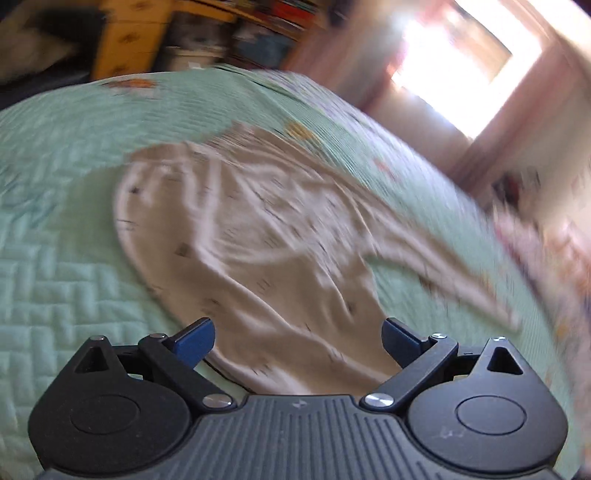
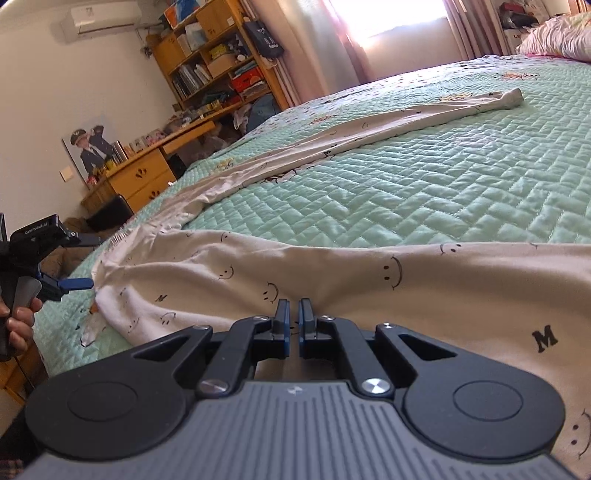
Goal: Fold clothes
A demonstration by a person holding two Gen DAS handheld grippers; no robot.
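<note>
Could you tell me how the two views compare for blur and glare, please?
Left wrist view: motion-smeared throughout, the cream garment and green quilt streaked, the window blown out. Right wrist view: sharp, smiley prints legible, only the window overexposed; fisheye bends the bed's far edge.

Soft, seemingly cotton garment [image 2: 332,273]; quilted bedspread [image 2: 424,192]
</note>
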